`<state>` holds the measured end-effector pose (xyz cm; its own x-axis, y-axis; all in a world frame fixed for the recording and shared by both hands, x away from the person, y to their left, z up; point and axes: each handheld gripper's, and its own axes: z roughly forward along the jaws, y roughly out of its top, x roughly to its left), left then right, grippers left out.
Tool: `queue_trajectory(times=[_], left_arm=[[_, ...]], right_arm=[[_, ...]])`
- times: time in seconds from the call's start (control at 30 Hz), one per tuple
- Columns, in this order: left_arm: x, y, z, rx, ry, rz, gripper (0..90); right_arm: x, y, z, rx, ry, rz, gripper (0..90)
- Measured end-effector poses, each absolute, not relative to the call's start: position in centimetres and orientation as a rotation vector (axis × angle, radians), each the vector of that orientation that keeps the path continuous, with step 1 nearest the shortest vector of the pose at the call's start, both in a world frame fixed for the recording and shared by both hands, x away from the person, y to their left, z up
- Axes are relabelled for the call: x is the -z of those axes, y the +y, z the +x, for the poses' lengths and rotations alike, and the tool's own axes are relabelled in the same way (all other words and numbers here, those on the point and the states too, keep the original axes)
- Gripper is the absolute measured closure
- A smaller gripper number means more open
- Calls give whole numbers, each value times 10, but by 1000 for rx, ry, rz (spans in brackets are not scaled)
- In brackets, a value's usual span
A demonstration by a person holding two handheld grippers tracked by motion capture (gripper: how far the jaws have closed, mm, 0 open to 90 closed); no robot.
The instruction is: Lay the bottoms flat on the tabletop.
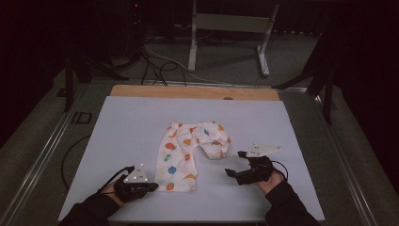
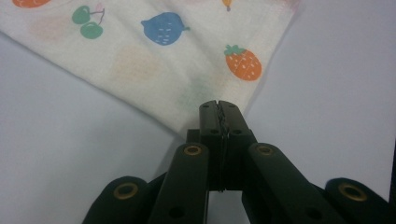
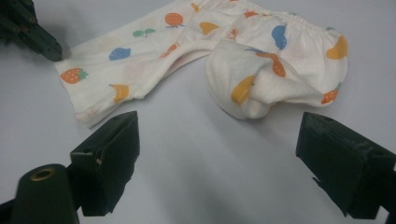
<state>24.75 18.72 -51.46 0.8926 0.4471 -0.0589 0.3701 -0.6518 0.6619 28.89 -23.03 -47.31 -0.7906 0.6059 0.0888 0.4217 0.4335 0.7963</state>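
Clearly the left gripper (image 1: 153, 187) is clamped fully closed on the near corner of the fruit-print baby pants (image 1: 188, 153), its jaws pinching the hem edge of the flat-lying leg, seen close up in the left gripper view (image 2: 219, 112). Meanwhile the right gripper (image 1: 234, 165) is released, jaws spread wide and holding nothing, hovering just beside the pants' bunched, folded-over leg (image 3: 261, 79). Pants lie mid-table (image 1: 117, 141) between both grippers, waistband at the far end.

Shorts (image 1: 188, 153) lie on the table (image 1: 117, 141), seemingly between claws.
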Motion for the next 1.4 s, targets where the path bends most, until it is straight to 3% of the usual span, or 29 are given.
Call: queue_trajectory(times=[0.17, 0.27, 0.67, 1.0, 1.13, 1.17, 1.2, 1.4], left_arm=[[515, 187, 248, -161, 589, 2326, 873], [511, 184, 245, -287, 617, 2306, 729], [496, 181, 239, -313, 629, 2188, 397], [487, 187, 237, -373, 708, 2068, 11], [487, 191, 234, -424, 748, 2042, 1], [486, 193, 231, -474, 773, 2016, 1], [485, 194, 230, -495, 781, 2009, 1], [486, 195, 226, -499, 782, 1991, 1]], right_arm=[[473, -229, 289, -1293, 2479, 902, 135], [473, -230, 289, -1285, 2481, 893, 135], [479, -229, 291, -1264, 2473, 890, 120], [490, -216, 303, -1259, 2468, 990, 118], [494, -214, 309, -1227, 2447, 1009, 182], [498, -212, 311, -1217, 2447, 1000, 319], [499, -210, 311, -1188, 2454, 971, 400], [507, -193, 314, -1043, 2462, 893, 638]])
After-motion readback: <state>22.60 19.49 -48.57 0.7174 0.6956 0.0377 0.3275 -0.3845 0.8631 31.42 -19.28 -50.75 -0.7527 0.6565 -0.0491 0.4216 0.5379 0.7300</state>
